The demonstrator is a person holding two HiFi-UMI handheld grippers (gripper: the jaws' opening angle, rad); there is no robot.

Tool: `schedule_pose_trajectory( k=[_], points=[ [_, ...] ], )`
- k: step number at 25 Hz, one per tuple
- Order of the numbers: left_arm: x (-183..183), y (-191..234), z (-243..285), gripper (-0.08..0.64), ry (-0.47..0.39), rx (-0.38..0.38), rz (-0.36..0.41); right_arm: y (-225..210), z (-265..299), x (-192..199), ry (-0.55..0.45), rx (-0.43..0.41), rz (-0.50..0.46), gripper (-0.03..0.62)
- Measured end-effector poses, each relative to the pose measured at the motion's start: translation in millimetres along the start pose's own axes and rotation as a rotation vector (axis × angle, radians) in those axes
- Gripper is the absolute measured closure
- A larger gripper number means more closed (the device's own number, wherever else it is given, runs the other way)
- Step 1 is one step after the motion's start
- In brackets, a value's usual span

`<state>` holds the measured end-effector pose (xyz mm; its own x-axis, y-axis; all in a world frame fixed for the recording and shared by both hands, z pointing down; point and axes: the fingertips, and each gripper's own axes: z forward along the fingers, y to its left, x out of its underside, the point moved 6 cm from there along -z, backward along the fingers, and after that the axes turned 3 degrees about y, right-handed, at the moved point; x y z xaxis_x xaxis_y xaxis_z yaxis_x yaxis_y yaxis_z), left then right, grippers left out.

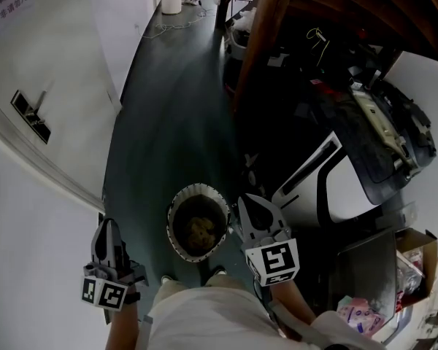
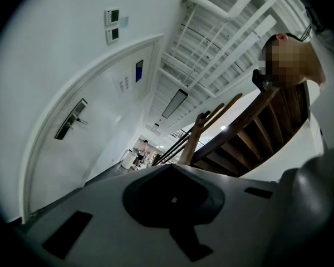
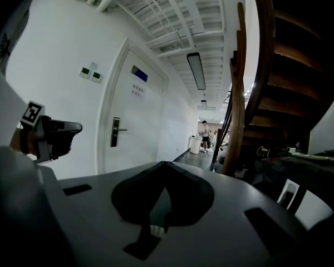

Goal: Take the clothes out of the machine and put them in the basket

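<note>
Basket (image 1: 177, 204) sits on the dark floor (image 1: 175, 108), just ahead of the person's feet (image 1: 217, 272). A brownish bundle of clothes (image 1: 199, 230) already lies in it. Right of the basket stands the white machine (image 1: 343, 192) — its opening is dim from here, so I cannot tell whether more clothes remain inside.

Step in hand, as I judge it: between loads, with neither claw carrying anything.

Left claw (image 1: 109, 230): left of the basket, well apart from it. Jaws pressed together, nothing between them.

Right claw (image 1: 252, 204): just beside the basket's right rim. Jaws fully together, empty, touching nothing that shows.

Next move calls for a turn to the right of the basket toward the machine — jaws spread before reaching in, then a pinch on cloth.
</note>
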<state>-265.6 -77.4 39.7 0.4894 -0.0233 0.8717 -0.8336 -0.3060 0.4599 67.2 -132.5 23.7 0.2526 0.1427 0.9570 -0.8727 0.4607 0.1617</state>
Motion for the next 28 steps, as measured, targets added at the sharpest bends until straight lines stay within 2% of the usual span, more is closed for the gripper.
schedule_pose_trajectory(
  k=[13,28],
  points=[
    [1.9,13.4,15.6,0.546,0.036,0.024,-0.01,5.6,14.4,-0.1,0.031,0.015,-0.028,0.581],
    [3.4,22.5,12.4,0.546,0.042,0.008,-0.013,12.3,20.9,3.4,0.041,0.005,-0.024,0.581]
  ],
)
